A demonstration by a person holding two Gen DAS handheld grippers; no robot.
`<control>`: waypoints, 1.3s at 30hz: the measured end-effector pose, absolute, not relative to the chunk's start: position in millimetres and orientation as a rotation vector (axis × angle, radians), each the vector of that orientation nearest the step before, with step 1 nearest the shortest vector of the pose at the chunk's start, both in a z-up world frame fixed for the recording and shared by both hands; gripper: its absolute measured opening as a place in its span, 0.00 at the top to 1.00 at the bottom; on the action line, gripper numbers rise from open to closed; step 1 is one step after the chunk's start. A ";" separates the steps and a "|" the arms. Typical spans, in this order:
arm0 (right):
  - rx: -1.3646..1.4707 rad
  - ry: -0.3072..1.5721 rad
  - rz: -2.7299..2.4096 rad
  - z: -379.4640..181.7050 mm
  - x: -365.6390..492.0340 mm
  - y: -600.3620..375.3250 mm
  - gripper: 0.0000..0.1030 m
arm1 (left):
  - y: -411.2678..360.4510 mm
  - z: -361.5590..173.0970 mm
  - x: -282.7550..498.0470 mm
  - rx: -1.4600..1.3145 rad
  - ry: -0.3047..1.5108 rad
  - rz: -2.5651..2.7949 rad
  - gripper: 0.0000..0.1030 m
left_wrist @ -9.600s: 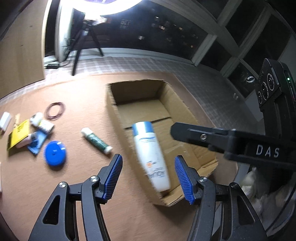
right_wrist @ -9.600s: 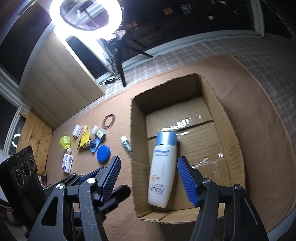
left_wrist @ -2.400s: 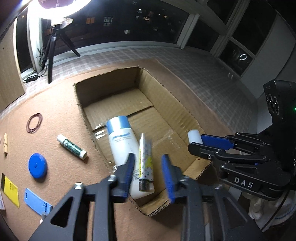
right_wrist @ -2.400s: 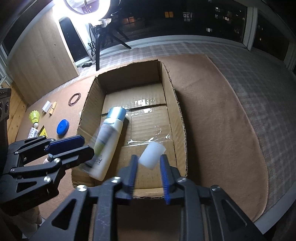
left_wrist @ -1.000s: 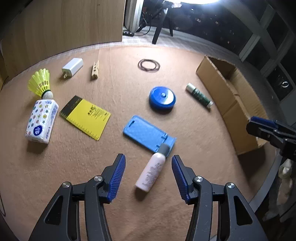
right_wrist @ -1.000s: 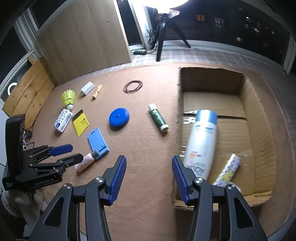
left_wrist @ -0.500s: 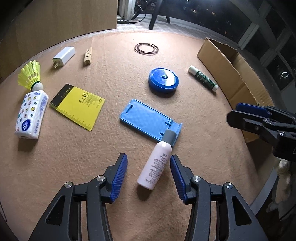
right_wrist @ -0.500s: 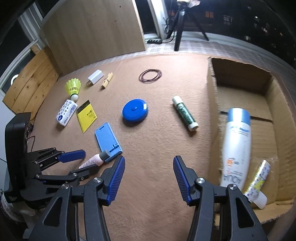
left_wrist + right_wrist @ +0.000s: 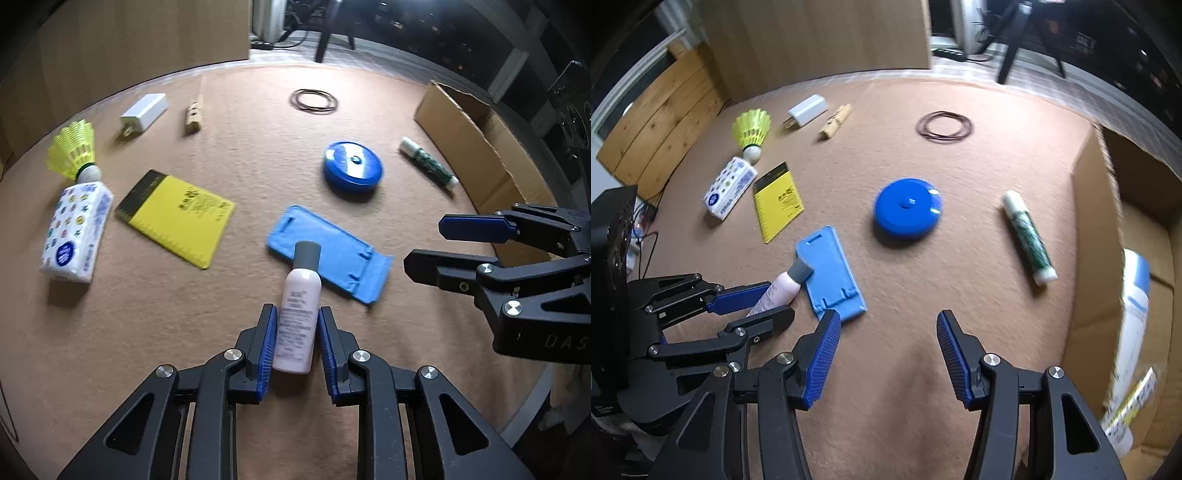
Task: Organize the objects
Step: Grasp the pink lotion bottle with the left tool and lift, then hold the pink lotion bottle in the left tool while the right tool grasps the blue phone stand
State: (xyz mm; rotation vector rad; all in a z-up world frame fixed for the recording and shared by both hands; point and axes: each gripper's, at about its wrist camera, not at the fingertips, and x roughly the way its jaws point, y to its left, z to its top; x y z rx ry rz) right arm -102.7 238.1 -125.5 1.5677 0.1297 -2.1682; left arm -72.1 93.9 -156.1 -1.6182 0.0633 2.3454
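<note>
Now clamped in left tool (image 9: pixel 295 334): pink bottle (image 9: pixel 298 317), likely for box (image 9: pixel 476 147); closing just finished. Right tool (image 9: pixel 886 354) released, empty.

A tan felt-like mat (image 9: pixel 240 177) covers the desk. Behind it stands a light wooden panel (image 9: pixel 820 40), with slatted wooden boards (image 9: pixel 661 110) further to the left in the right wrist view. Dark tripod legs (image 9: pixel 1027 44) rise beyond the mat's far edge, on a pale checked floor (image 9: pixel 1045 85). A black power strip (image 9: pixel 947 54) lies by the panel's foot. Dark windows (image 9: pixel 424 26) fill the background.
</note>
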 end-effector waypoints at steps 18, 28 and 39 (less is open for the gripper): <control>1.545 0.467 -2.080 -144.9 -116.1 168.9 0.50 | 31.3 -155.5 -64.8 -1.670 -0.082 2.436 0.79; 1.541 0.499 -2.093 -143.7 -114.8 167.3 0.66 | 31.8 -156.5 -68.0 -1.662 -0.116 2.440 0.79; 1.551 0.389 -2.123 -138.1 -106.2 192.2 0.67 | 40.6 -151.6 -66.8 -1.642 -0.133 2.430 0.80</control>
